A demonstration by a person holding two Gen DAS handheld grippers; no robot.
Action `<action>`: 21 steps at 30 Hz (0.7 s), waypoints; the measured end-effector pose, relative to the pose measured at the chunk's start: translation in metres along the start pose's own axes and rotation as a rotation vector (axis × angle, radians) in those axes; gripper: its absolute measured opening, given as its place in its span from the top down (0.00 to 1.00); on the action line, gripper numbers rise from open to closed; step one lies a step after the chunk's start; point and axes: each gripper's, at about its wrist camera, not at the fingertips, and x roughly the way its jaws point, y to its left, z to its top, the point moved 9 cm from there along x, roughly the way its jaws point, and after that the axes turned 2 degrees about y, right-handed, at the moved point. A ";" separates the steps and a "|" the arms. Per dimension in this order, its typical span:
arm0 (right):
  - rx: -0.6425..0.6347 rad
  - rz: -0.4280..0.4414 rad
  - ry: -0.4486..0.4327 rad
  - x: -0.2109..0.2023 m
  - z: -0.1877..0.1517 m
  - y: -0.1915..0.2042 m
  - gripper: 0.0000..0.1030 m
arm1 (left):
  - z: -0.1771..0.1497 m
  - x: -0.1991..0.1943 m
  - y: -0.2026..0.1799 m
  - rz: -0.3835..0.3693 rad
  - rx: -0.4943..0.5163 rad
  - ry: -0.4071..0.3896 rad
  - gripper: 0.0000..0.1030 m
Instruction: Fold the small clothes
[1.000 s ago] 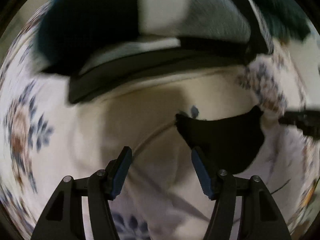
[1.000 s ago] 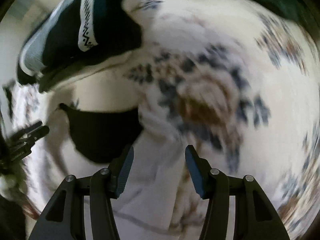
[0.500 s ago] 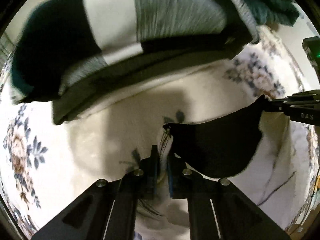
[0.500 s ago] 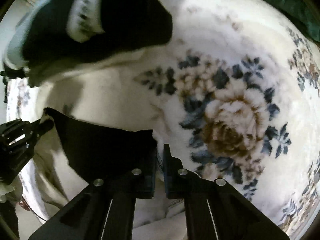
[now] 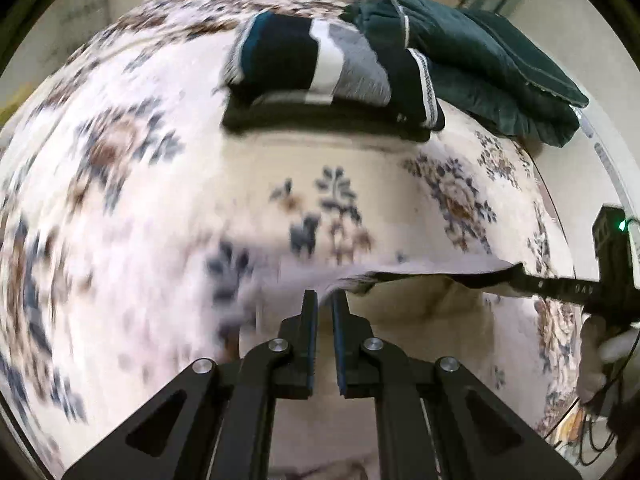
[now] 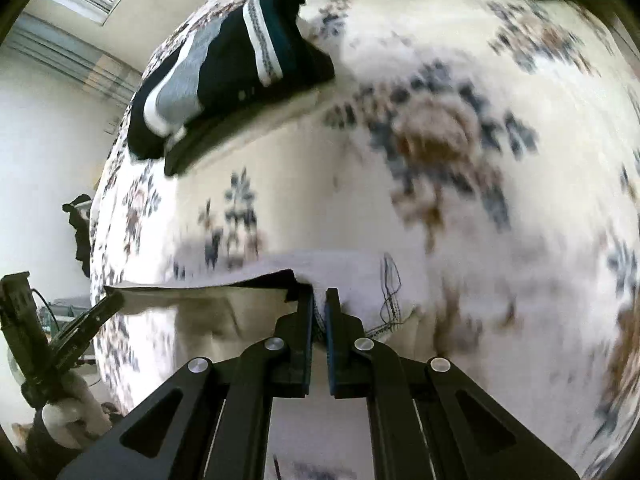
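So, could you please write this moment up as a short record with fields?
surface: floral blanket
held item: small garment, light with a dark side, stretched in the air between both grippers
left gripper: shut on one corner of the garment
right gripper: shut on the opposite corner
folded stack: dark striped clothes, lying behind the garment
green bedding: beside the stack, towards the far edge

The cream flower-printed plush blanket (image 5: 168, 184) is looking soft and matt. The small white-and-black cloth garment (image 6: 332, 276) is showing thin, limp fabric. Upper frame, the striped knitted folded clothes (image 5: 332, 68) are appearing matt. The matt black plastic left gripper (image 5: 325, 300) is carrying shiny metal pins.
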 end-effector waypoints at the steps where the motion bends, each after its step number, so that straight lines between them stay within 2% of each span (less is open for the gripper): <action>1: 0.010 0.000 0.009 -0.003 -0.019 -0.003 0.95 | -0.015 -0.004 0.000 0.007 -0.008 0.012 0.95; 6: 0.039 -0.015 0.078 0.001 -0.092 -0.024 0.95 | -0.073 -0.003 0.015 -0.007 -0.112 0.090 0.95; 8: 0.027 -0.025 0.120 0.010 -0.116 -0.028 0.95 | -0.085 0.001 0.023 -0.073 -0.218 0.129 0.93; 11: 0.041 -0.032 0.186 0.022 -0.137 -0.035 0.94 | -0.087 0.014 0.036 -0.172 -0.413 0.171 0.93; 12: 0.069 -0.027 0.202 0.026 -0.140 -0.039 0.87 | -0.085 0.019 0.039 -0.210 -0.476 0.177 0.87; 13: 0.100 -0.018 0.218 0.027 -0.143 -0.042 0.78 | -0.081 0.024 0.042 -0.243 -0.527 0.173 0.73; 14: 0.137 -0.003 0.236 0.028 -0.145 -0.044 0.72 | -0.078 0.028 0.043 -0.255 -0.555 0.167 0.63; 15: 0.185 0.019 0.241 0.027 -0.145 -0.047 0.61 | -0.074 0.034 0.044 -0.266 -0.579 0.159 0.44; 16: 0.220 0.036 0.230 0.023 -0.145 -0.049 0.56 | -0.071 0.039 0.044 -0.282 -0.605 0.153 0.40; 19: 0.331 0.108 0.185 0.009 -0.146 -0.055 0.51 | -0.062 0.058 0.037 -0.323 -0.645 0.169 0.40; 21: 0.413 0.153 0.172 0.006 -0.147 -0.061 0.51 | -0.055 0.068 0.033 -0.337 -0.641 0.160 0.41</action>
